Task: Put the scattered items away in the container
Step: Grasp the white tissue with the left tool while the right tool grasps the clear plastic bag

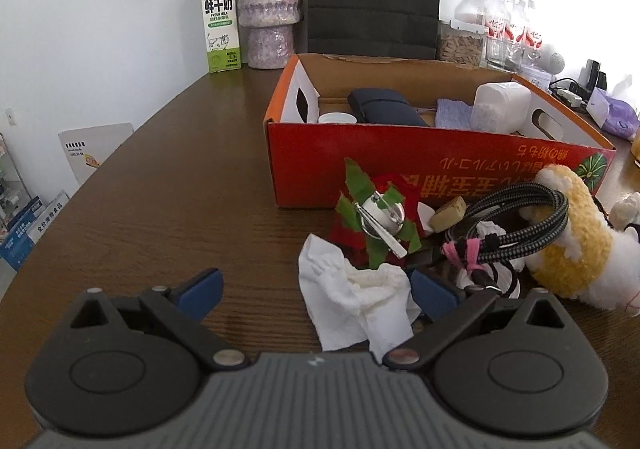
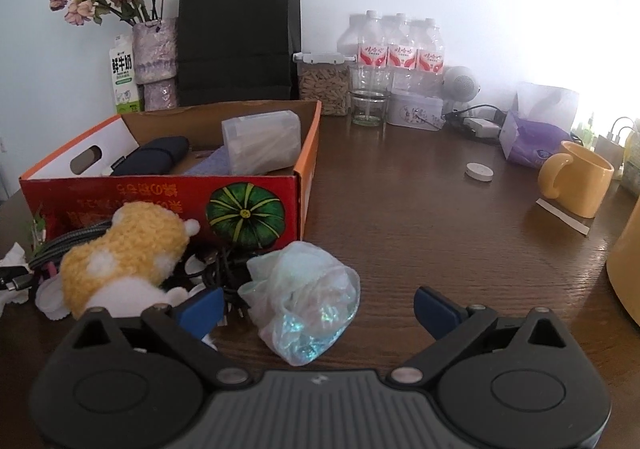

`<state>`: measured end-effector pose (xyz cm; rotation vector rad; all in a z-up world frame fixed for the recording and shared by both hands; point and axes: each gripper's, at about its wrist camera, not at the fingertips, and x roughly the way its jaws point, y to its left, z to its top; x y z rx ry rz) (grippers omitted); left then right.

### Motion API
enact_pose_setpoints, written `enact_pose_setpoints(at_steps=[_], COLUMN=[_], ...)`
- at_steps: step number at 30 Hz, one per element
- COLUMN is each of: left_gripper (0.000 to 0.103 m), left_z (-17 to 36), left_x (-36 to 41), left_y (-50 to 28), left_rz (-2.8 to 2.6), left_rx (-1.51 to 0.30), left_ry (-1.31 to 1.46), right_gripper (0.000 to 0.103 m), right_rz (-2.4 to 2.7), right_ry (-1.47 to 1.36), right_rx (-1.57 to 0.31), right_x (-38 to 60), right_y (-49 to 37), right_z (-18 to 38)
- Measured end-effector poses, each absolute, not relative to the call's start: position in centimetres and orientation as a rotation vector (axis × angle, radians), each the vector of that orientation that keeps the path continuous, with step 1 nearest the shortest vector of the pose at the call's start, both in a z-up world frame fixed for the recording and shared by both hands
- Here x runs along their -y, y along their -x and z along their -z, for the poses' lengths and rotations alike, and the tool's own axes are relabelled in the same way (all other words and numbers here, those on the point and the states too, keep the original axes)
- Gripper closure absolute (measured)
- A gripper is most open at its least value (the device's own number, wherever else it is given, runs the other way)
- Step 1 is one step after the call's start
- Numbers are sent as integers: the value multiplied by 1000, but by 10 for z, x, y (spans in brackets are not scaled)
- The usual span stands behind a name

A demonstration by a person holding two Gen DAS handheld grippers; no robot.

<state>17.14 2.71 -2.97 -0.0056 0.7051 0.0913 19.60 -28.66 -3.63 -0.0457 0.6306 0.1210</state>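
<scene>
Crumpled white tissue (image 1: pixel 356 301) on table, between spread fingers of left claw (image 1: pixel 316 293); right claw (image 2: pixel 320 309) gaping around filmy plastic bag (image 2: pixel 304 297). Red cardboard box (image 1: pixel 400 165) beyond. Risk: snagging braided cable (image 1: pixel 520 225) alongside.

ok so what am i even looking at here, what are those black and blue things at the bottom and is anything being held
Those are two hand-held grasping tools, each with a camera looking along its blue fingers. One picture comes from the left tool, one from the right tool. Both stand open and hold nothing. On the brown table sits a red cardboard box, already partly filled. In front of it lie loose things: a crumpled white tissue between the left tool's fingers, a braided cable, a yellow plush toy, and a crinkled plastic bag between the right tool's fingers.
</scene>
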Motion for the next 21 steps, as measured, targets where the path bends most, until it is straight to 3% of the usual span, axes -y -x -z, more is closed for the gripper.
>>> enact_pose_setpoints(at_steps=[6,12,14,16,21], left_gripper=[13,28,33,38,60], left_z=[34,36,36,36,34], left_x=[-28,-25,-24,-24,-23], left_y=[-172,-172,-171,-170,-166], left_rz=[-79,-67,-64,-65,-45], left_rx=[-715,-722,-717,-713,-704], left_ry=[14,12,9,6,-6], right_gripper=[12,32,45,48,56], right_rz=[-140,-149,-151,-151,-147], right_ry=[27,8,4,-1,-8], right_rx=[-644,-658,-661,-663,-658], right_x=[287,289,289,289,289], right_y=[-202,-202,-203,-202,-198], right_z=[40,42,43,43,43])
